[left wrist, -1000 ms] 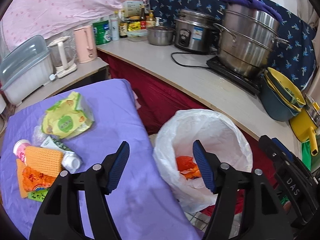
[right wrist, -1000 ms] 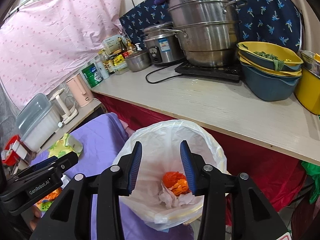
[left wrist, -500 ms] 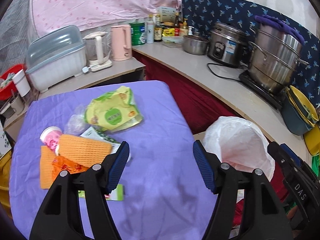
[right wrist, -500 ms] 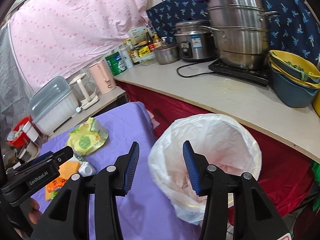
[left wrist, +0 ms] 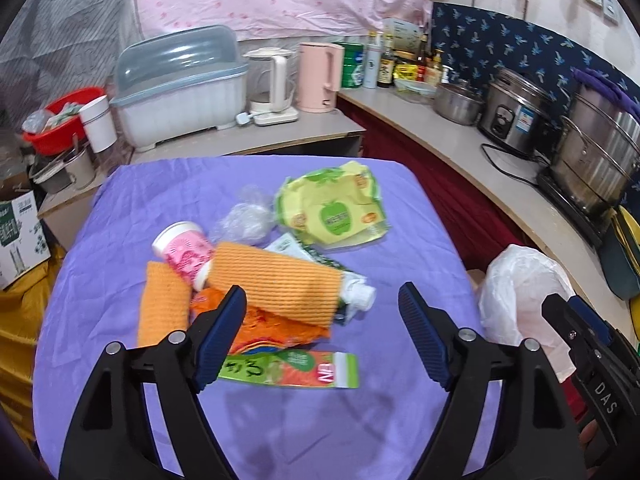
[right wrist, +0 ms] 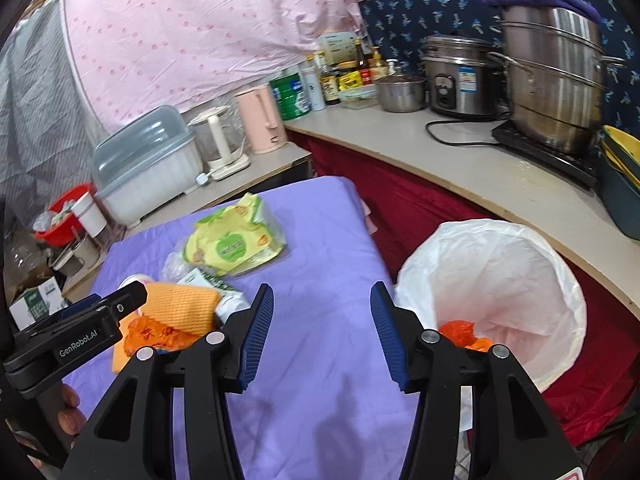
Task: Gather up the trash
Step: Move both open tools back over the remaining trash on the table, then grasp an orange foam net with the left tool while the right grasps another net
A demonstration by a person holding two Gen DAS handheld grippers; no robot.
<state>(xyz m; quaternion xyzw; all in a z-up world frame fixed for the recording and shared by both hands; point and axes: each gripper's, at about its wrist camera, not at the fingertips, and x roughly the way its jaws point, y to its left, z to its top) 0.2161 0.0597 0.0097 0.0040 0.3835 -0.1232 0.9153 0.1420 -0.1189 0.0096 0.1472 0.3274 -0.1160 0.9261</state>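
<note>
A heap of trash lies on the purple table (left wrist: 304, 424): an orange ribbed cloth (left wrist: 276, 280), a pink cup (left wrist: 184, 246), a yellow-green wrapper (left wrist: 332, 206), a clear plastic wad (left wrist: 244, 220), a white tube (left wrist: 358, 290) and a green-orange packet (left wrist: 292, 368). My left gripper (left wrist: 322, 336) hovers over the heap's near side, its jaws opening with nothing between them. My right gripper (right wrist: 322, 332) is over bare purple cloth (right wrist: 320, 264), jaws opening and empty. To its right stands the white-lined bin (right wrist: 492, 276) holding orange trash (right wrist: 460, 332).
A counter (right wrist: 480, 176) runs behind and right with steel pots (right wrist: 556, 84), a rice cooker (right wrist: 460, 76) and bottles. A pink kettle (left wrist: 320, 76), a white kettle and a dish box (left wrist: 180, 84) stand behind the table. A cardboard box (left wrist: 20, 236) sits at left.
Both grippers swung left from over the bin to over the table and the heap. Both pairs of jaws stand wider than before.
</note>
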